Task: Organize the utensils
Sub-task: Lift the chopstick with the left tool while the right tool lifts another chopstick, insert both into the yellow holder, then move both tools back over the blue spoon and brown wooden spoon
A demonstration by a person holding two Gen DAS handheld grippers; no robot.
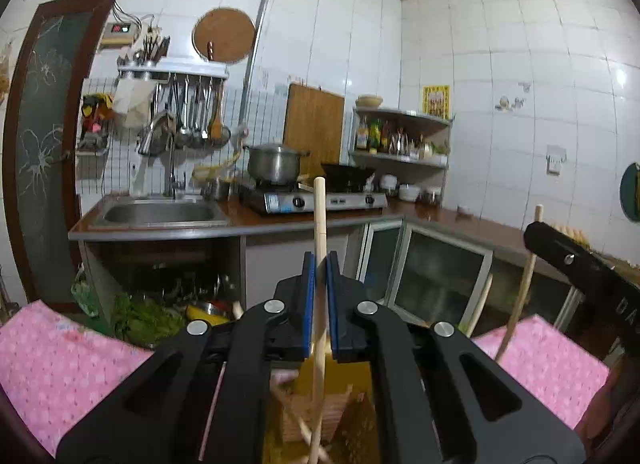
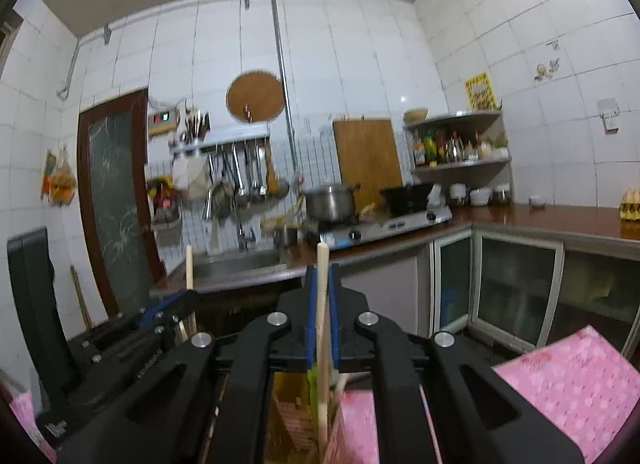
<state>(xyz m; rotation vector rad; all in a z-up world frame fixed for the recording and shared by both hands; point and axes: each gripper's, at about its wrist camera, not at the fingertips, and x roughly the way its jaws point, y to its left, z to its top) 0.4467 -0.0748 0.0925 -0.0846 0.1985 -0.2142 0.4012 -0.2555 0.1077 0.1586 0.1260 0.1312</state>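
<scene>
Above the pink cloth [image 1: 60, 348], the left gripper [image 1: 320, 268] pinched a pale, round wooden chopstick [image 1: 319, 216] upright; to its right, the right gripper [image 2: 322, 280] clamped a matching stick [image 2: 322, 264], also standing upright.

Dim, even indoor light — heavy fisheye bending at dark corners, near foreground perhaps motion-blurred, wall tiles [image 1: 520, 64] glaring faintly.

White-tiled walls [image 1: 500, 64] — brown counter [image 1: 440, 216], steel sink [image 1: 160, 212].

both chopsticks' [image 1: 320, 224] lower ends vanish behind the hand-held gripper [image 1: 320, 264] bodies.
</scene>
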